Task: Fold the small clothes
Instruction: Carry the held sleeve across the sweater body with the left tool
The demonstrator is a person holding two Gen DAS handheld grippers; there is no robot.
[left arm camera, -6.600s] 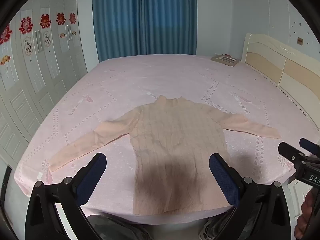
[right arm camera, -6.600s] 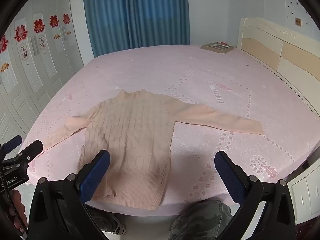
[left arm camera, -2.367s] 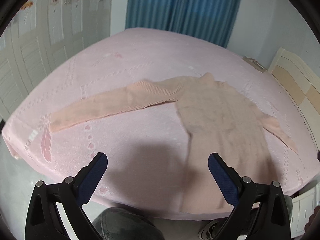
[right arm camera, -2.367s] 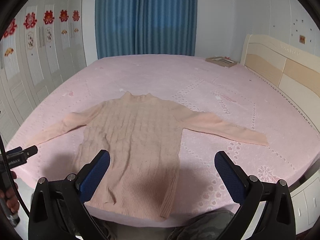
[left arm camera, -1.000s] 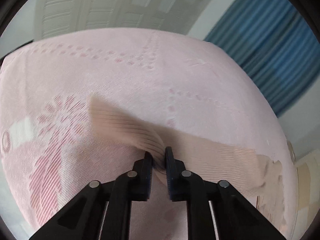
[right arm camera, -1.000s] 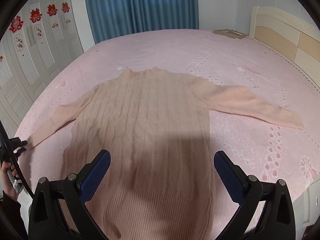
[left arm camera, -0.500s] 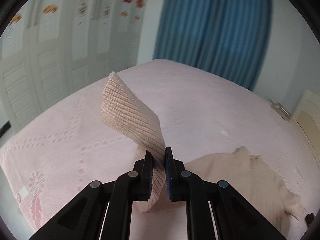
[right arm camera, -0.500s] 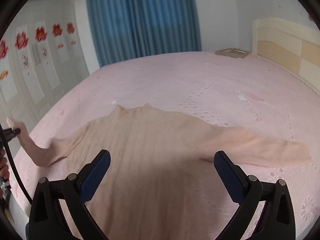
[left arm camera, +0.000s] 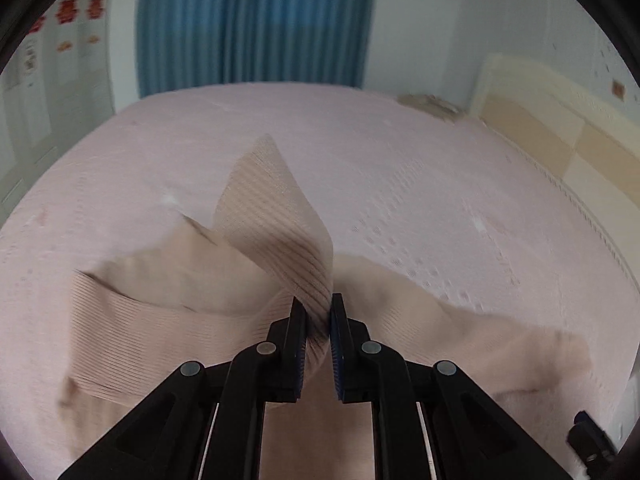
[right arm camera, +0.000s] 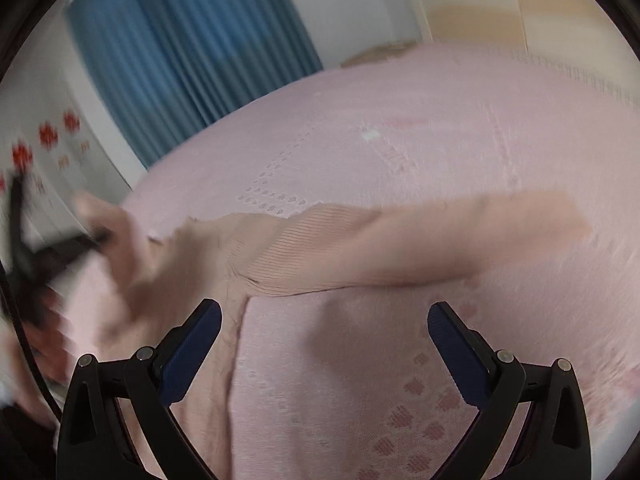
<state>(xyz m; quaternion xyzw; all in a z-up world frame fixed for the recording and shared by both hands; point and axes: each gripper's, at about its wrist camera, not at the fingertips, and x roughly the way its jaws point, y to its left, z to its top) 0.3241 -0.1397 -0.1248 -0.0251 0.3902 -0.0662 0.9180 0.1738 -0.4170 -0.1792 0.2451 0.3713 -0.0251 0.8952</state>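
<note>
A peach knit sweater [left arm camera: 168, 300] lies on the pink bed [left arm camera: 400, 168]. My left gripper [left arm camera: 318, 320] is shut on the left sleeve cuff [left arm camera: 276, 224] and holds it raised over the sweater body. My right gripper [right arm camera: 324, 316] is open and empty, above the bed just right of the sweater's side seam. The right sleeve [right arm camera: 420, 240] lies stretched out flat in front of it. The left gripper shows blurred at the left edge of the right wrist view [right arm camera: 36, 248], with the cuff in it.
Blue curtains [left arm camera: 256, 20] hang behind the bed. A cream headboard [left arm camera: 560, 128] stands on the right. White wardrobe doors with red flower stickers [right arm camera: 44, 140] line the left. A flat item [left arm camera: 428, 104] lies on the far corner of the bed.
My left gripper has carried the sleeve cuff to the right, over the sweater body. My right gripper has swung right and lower, toward the right sleeve, still open.
</note>
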